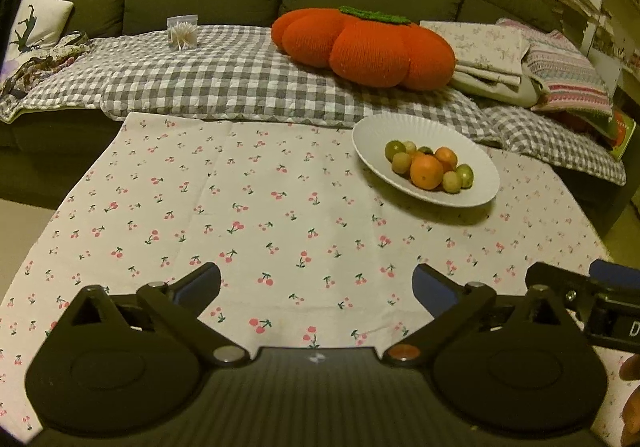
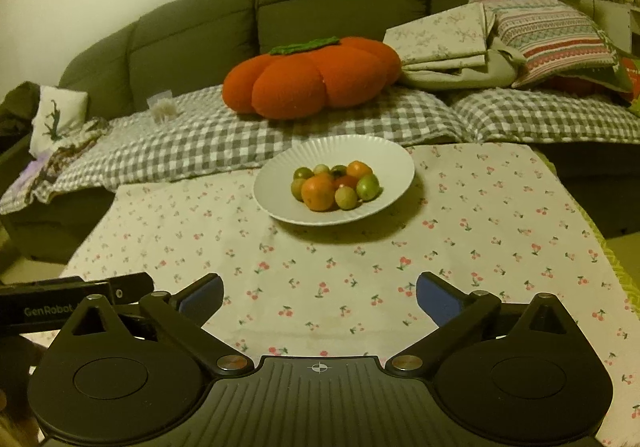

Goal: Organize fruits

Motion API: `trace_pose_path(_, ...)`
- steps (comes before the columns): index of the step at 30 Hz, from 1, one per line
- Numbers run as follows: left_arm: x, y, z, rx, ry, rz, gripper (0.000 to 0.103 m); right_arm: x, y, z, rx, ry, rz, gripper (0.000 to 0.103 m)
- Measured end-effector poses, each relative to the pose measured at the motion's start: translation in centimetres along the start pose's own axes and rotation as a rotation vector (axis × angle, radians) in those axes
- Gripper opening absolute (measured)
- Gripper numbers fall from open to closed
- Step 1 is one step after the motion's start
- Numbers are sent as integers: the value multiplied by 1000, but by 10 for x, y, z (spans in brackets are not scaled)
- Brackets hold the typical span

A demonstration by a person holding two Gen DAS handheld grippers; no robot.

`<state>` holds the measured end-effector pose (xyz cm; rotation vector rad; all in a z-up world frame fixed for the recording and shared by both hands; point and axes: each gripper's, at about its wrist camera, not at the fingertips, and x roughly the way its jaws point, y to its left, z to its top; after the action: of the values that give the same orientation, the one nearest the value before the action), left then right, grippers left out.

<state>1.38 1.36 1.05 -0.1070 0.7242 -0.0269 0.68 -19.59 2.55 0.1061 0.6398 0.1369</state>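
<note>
Small orange and green fruits (image 2: 334, 187) lie heaped in the ribbed white plate (image 2: 396, 167) (gathered together); both grippers, left gripper (image 1: 318, 289) and right gripper (image 2: 319, 297), hover spread and empty.

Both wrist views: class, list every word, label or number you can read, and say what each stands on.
"GenRobot", cut off after that: on the black body of the left tongs, at the right wrist view's left edge.
"D", the rest out of frame: on the right tongs, in the left wrist view.
Book on the sofa: cover print too blurred to read.
</note>
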Motion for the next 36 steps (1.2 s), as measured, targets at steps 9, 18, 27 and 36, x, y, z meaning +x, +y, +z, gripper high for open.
trace_pose_path(9,3,2,0,-13,8,-20,102,5,3,-6,-31,16,-11,103)
trace_pose_path(18,1,-3,-2,16,-6,-8,102,5,3,-6,-39,14,-17,103)
trace_pose_path(27,-2,-5,-1,23,-15,-20,102,3,3,-6,-45,9,-16,103)
trace_pose_path(36,-4,-6,0,31,-24,-22,102,4,6,-8,-50,10,-11,103)
